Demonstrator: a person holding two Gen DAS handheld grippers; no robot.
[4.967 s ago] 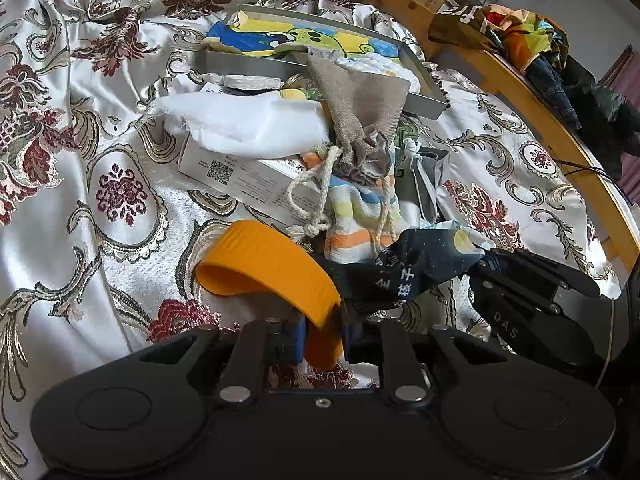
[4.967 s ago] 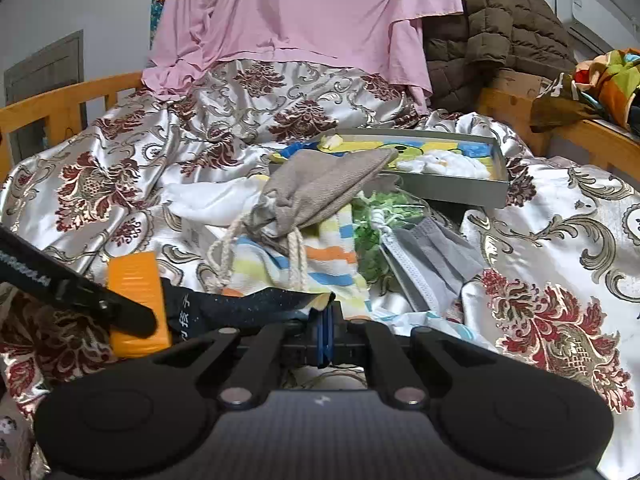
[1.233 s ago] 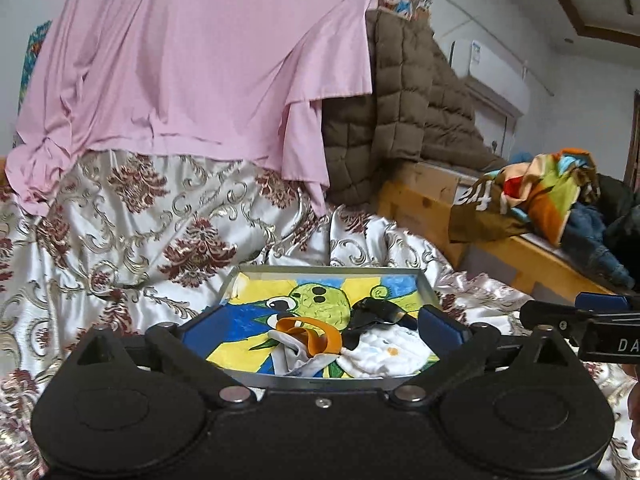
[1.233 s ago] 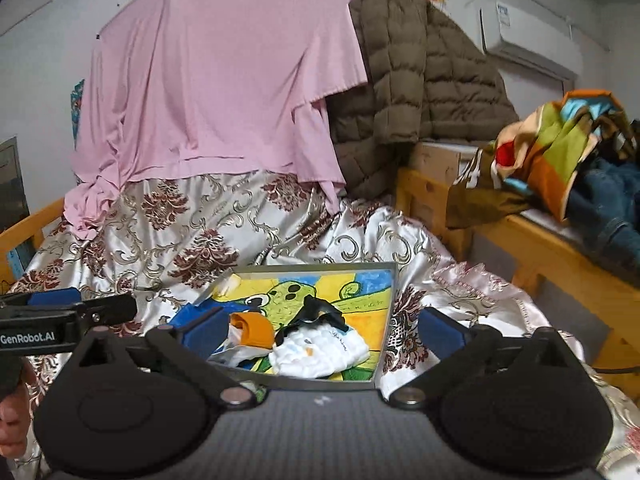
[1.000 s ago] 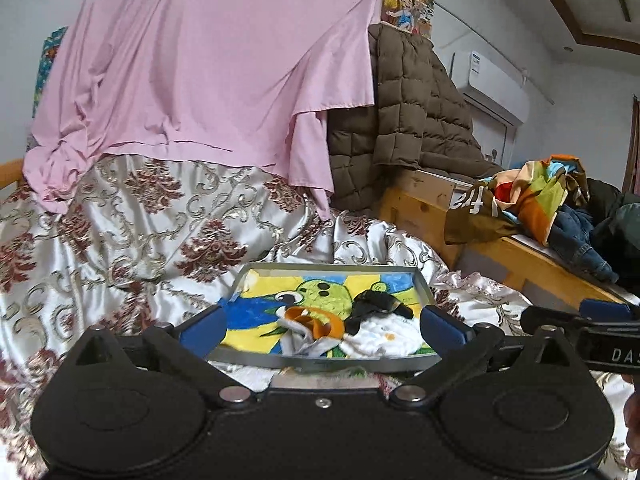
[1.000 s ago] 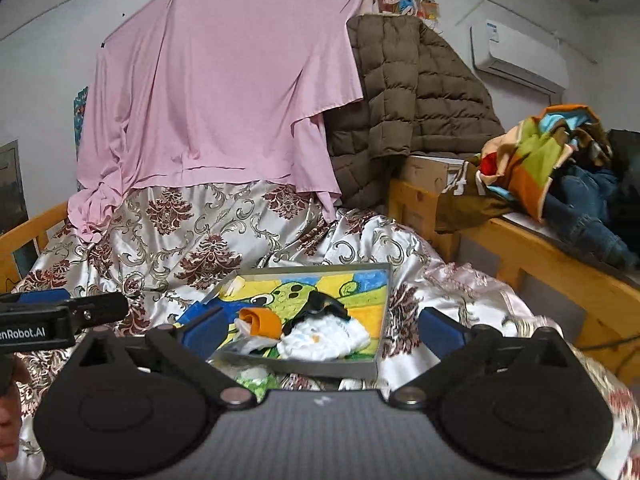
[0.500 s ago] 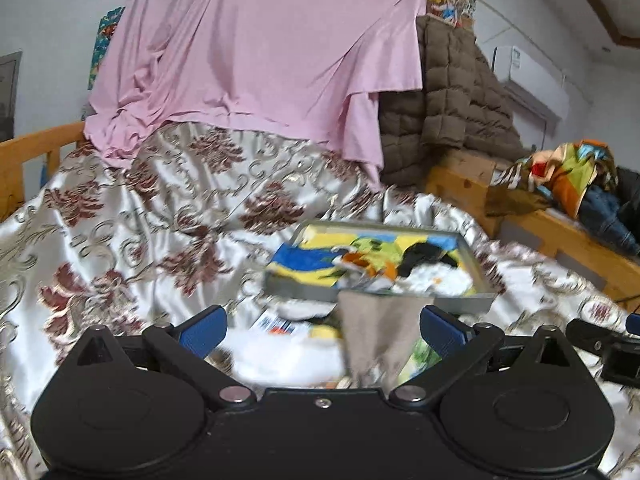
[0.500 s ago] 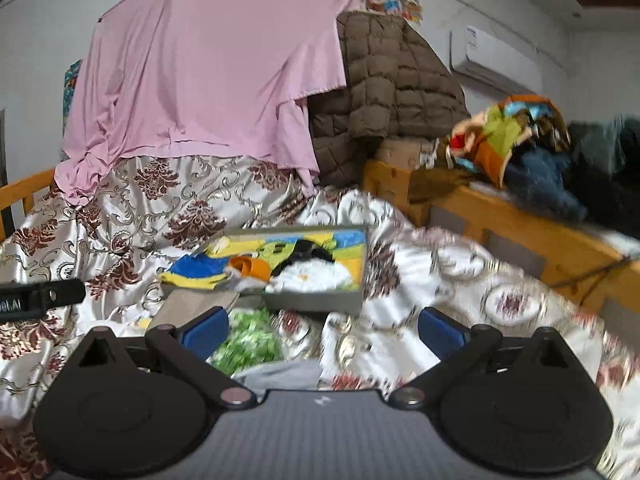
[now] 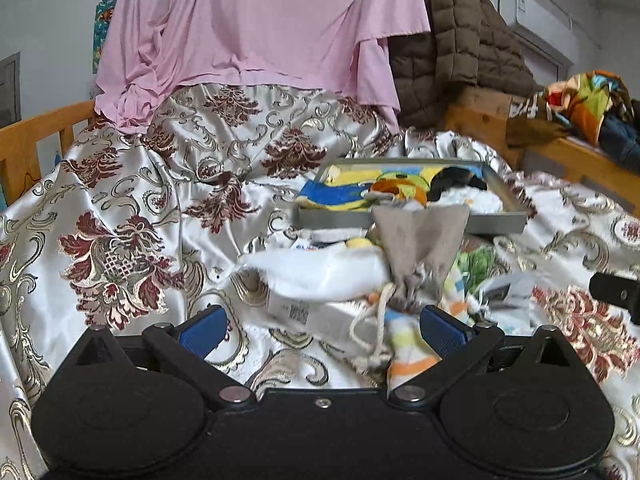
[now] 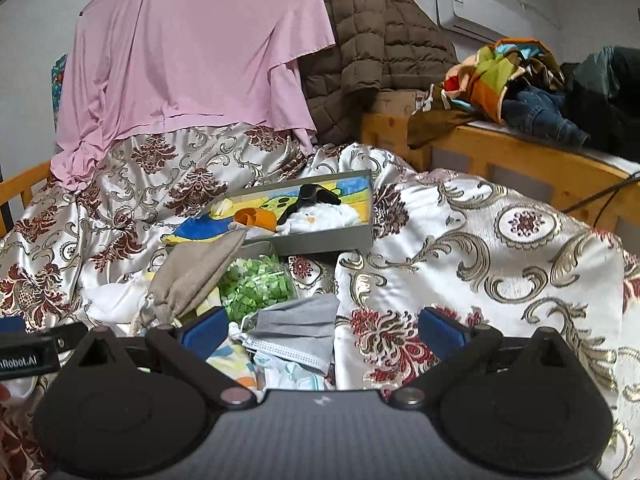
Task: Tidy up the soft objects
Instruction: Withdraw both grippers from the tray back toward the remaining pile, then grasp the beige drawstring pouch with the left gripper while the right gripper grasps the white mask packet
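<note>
A grey tray (image 9: 496, 222) with a cartoon lining lies on the bed; it holds an orange band (image 9: 394, 188), a black cloth (image 9: 452, 178) and a white cloth (image 9: 480, 200). In front of it is a pile: a grey drawstring pouch (image 9: 420, 240), a white cloth (image 9: 320, 272) and a striped sock (image 9: 408, 344). My left gripper (image 9: 322, 328) is open just short of the pouch and sock. My right gripper (image 10: 320, 332) is open over a grey face mask (image 10: 296, 324), near a bag of green bits (image 10: 256, 284), the pouch (image 10: 196, 272) and the tray (image 10: 328, 238).
A white box (image 9: 304, 312) with a printed code lies under the pile. The patterned satin bedspread (image 10: 500, 264) is bare to the right. A wooden bed rail (image 10: 520, 160) with heaped clothes runs along the right. A pink sheet (image 9: 260, 20) hangs at the back.
Five seconds ago my left gripper held the orange band and my right the dark cloth; both now lie in the tray. Both grippers have since pulled back and dropped towards the pile, open.
</note>
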